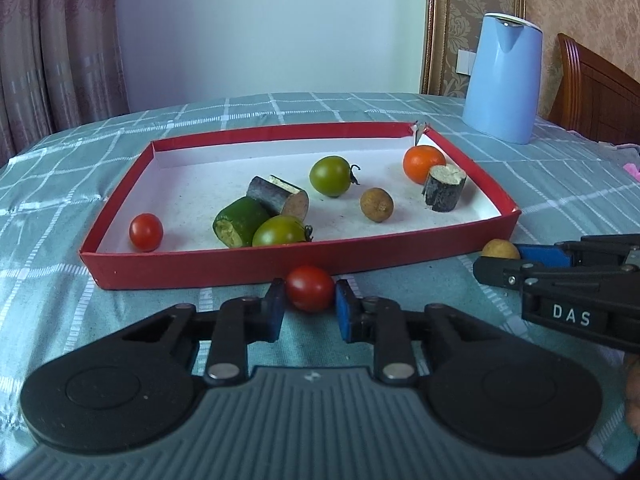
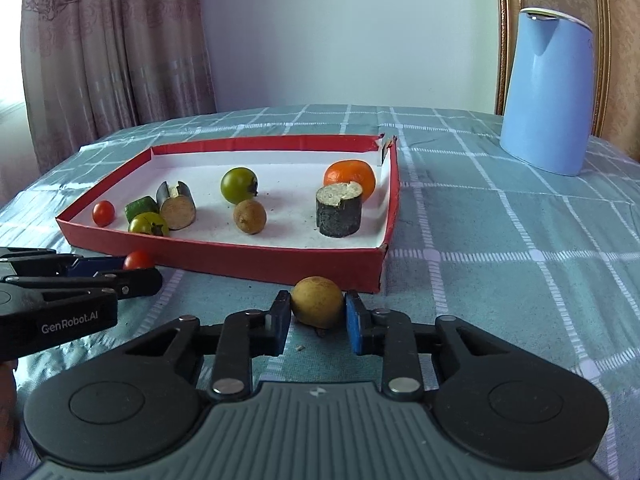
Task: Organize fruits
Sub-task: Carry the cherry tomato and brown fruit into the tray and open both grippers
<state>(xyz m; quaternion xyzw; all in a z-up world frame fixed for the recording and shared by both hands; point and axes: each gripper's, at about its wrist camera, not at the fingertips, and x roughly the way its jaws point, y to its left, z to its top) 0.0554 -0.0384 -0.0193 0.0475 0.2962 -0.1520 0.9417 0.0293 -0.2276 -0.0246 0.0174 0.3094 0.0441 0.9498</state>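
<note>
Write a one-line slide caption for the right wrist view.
Right gripper fingers bracket a longan on the checked tablecloth, just outside the red tray of fruit.

The left gripper [image 1: 310,312] lies low and level, its jaws parted with a narrow gap and the blue pads [image 1: 343,316] facing each other, pointing to the far side. The right gripper [image 2: 318,322] sits just beside it on the right, equally low, jaws likewise held a little apart and pointing far.
</note>
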